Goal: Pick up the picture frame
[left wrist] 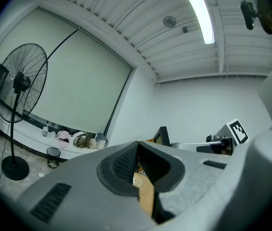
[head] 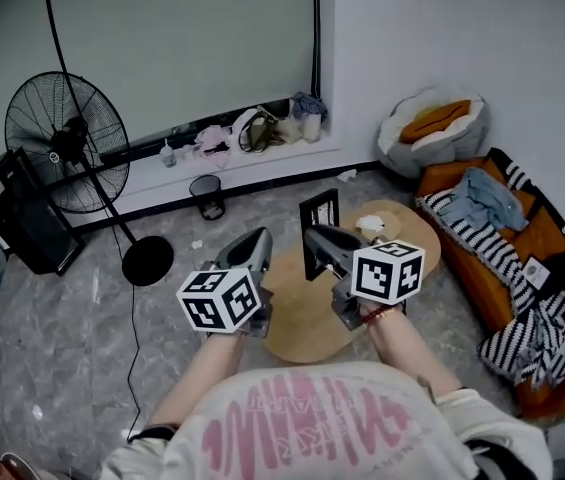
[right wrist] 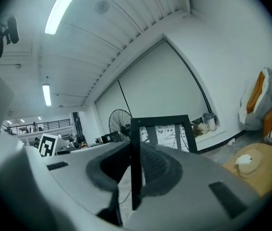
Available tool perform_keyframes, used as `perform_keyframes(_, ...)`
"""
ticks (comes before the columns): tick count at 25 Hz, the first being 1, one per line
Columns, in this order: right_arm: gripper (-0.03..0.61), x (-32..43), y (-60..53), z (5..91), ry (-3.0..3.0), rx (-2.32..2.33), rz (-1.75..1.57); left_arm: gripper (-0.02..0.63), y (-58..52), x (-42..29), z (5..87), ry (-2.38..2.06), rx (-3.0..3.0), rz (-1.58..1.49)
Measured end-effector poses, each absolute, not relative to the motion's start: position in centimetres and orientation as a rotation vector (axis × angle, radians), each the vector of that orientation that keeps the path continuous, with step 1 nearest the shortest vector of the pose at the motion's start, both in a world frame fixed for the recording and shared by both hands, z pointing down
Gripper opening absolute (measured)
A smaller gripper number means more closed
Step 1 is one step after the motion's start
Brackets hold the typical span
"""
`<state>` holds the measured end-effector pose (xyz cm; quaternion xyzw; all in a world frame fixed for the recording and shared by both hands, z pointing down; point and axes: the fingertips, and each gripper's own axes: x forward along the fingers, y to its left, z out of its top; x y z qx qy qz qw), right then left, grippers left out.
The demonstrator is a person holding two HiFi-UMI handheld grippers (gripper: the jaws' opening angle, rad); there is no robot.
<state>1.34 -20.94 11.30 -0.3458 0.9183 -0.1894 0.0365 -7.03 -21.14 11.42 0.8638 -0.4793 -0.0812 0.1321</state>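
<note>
the right gripper (right wrist: 135, 147) is clamped on the left upright edge of the picture frame (right wrist: 161, 121) (long axis vertical) at the oval table (head: 302, 320); the left gripper (left wrist: 138, 145), closed and empty, hangs just beside.

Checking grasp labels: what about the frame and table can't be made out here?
Whether the picture frame is off the table: the right gripper covers its base in head view, the jaws in right gripper view.
Its print: too small in head view, partly behind jaws in right gripper view.
The white lump: too small.
</note>
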Motion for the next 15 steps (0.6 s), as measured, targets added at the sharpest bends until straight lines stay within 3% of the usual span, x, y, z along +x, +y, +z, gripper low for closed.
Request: perform_keyframes(15,0.067,2.3,-20.0,11.1,2.793,-1.111,-0.578,0.005,-20.6,-6.8,10.5,-1.364,2.55,-0.244)
